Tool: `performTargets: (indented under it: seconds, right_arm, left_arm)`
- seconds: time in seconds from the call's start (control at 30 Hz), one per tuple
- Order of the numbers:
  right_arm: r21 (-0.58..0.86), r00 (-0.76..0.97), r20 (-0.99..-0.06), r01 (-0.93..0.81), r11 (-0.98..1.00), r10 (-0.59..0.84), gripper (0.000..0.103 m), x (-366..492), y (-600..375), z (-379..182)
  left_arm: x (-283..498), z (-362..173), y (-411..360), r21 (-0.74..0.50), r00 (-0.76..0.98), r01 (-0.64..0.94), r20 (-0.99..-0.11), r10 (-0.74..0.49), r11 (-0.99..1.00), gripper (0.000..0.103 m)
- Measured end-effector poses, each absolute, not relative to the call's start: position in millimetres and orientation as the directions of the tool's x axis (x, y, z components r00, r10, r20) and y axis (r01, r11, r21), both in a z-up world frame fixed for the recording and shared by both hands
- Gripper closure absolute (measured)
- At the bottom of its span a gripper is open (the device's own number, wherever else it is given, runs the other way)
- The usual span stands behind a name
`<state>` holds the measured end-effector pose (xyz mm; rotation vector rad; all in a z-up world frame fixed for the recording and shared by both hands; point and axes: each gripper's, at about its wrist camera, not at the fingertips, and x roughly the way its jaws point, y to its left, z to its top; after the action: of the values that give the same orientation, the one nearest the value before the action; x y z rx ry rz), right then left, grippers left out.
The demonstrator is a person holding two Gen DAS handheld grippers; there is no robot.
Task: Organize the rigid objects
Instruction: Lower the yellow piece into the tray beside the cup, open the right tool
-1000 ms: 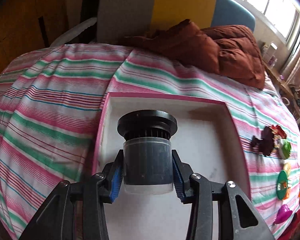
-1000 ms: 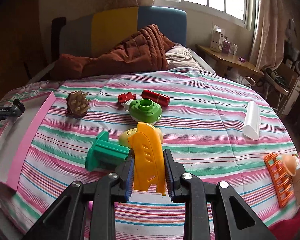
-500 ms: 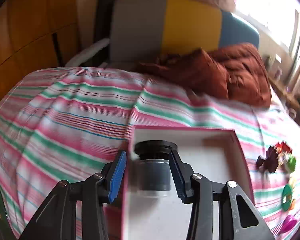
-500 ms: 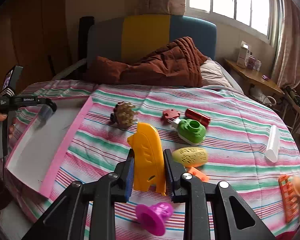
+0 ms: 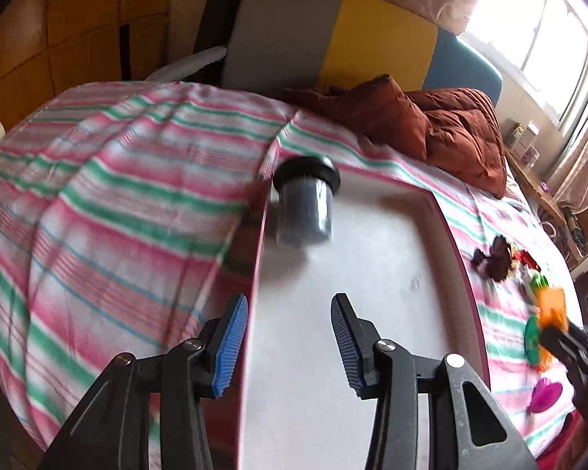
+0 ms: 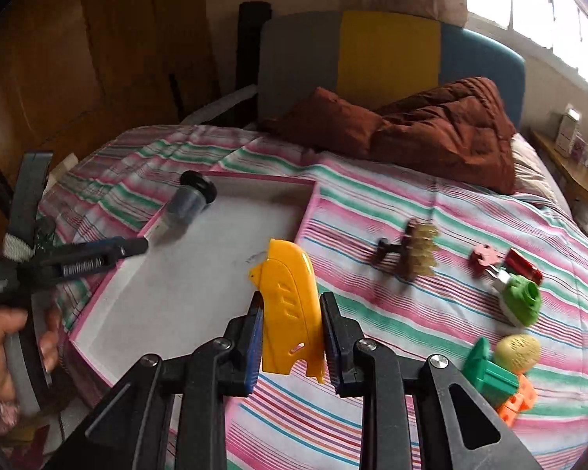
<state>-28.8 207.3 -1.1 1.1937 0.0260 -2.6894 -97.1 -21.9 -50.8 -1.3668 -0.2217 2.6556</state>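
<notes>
My left gripper (image 5: 288, 337) is open and empty, drawn back over the near part of the white tray with a pink rim (image 5: 372, 305). A dark jar with a black cap (image 5: 305, 203) lies on its side in the tray's far left corner, free of the fingers; it also shows in the right wrist view (image 6: 188, 203). My right gripper (image 6: 292, 333) is shut on a yellow plastic piece (image 6: 290, 305) and holds it above the bed near the tray's right rim (image 6: 305, 211). The left gripper (image 6: 98, 254) shows at the left of that view.
Loose toys lie on the striped bedspread to the right: a brown spiky piece (image 6: 415, 254), a red cylinder (image 6: 523, 266), a green cap (image 6: 519, 301), a green stand (image 6: 486, 372), a yellow oval (image 6: 517, 348). A rust duvet (image 6: 411, 129) lies at the headboard.
My left gripper opened, let go of the dark jar in the tray, and drew back. My right gripper carried the yellow piece leftward toward the tray.
</notes>
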Motion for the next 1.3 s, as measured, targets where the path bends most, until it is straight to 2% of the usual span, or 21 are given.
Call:
performTargets:
  seconds: [0.3, 0.53, 0.77, 0.87, 0.97, 1.03, 1.2, 1.3]
  right_arm:
    - [0.155, -0.564, -0.793, 0.180, -0.971, -0.231, 0.076, -92.0, 159.1, -21.3]
    - [0.150, -0.530, -0.819, 0.175, -0.973, -0.222, 0.076, -141.9, 127.2, -30.7]
    - [0.168, -0.516, -0.834, 0.102, -0.981, -0.196, 0.076, -179.9, 113.6, -44.1]
    - [0.219, -0.521, -0.826, 0.056, -0.974, -0.215, 0.075, -192.3, 112.6, -49.1]
    - [0.300, -0.530, -0.806, 0.021, -0.954, -0.265, 0.064, -198.5, 117.2, -52.7]
    - [0.321, -0.540, -0.796, 0.004, -0.947, -0.273, 0.062, -194.7, 122.4, -51.3]
    - [0.258, -0.591, -0.772, 0.045, -0.965, -0.234, 0.060, -170.4, 133.3, -30.8]
    - [0.227, -0.610, -0.758, 0.085, -0.970, -0.231, 0.052, -152.0, 138.9, -17.9]
  left_arm:
    - [-82.1, -49.4, -23.9, -0.188, -0.599, -0.045, -0.781, 0.177, -0.981, 0.058]
    - [-77.2, -39.6, -31.1, -0.159, -0.620, -0.033, -0.771, 0.145, -0.987, 0.058]
    - [-73.2, -32.5, -33.5, -0.175, -0.630, -0.041, -0.760, 0.161, -0.984, 0.058]
    - [-71.8, -31.7, -32.5, -0.180, -0.632, -0.042, -0.757, 0.166, -0.983, 0.058]
    - [-70.7, -32.2, -31.6, -0.186, -0.633, -0.045, -0.755, 0.172, -0.982, 0.058]
    - [-70.3, -32.4, -30.6, -0.182, -0.633, -0.046, -0.755, 0.169, -0.982, 0.058]
    - [-68.5, -32.7, -27.9, -0.177, -0.637, -0.052, -0.752, 0.169, -0.983, 0.058]
    - [-65.9, -31.5, -23.4, -0.172, -0.641, -0.064, -0.748, 0.173, -0.983, 0.058]
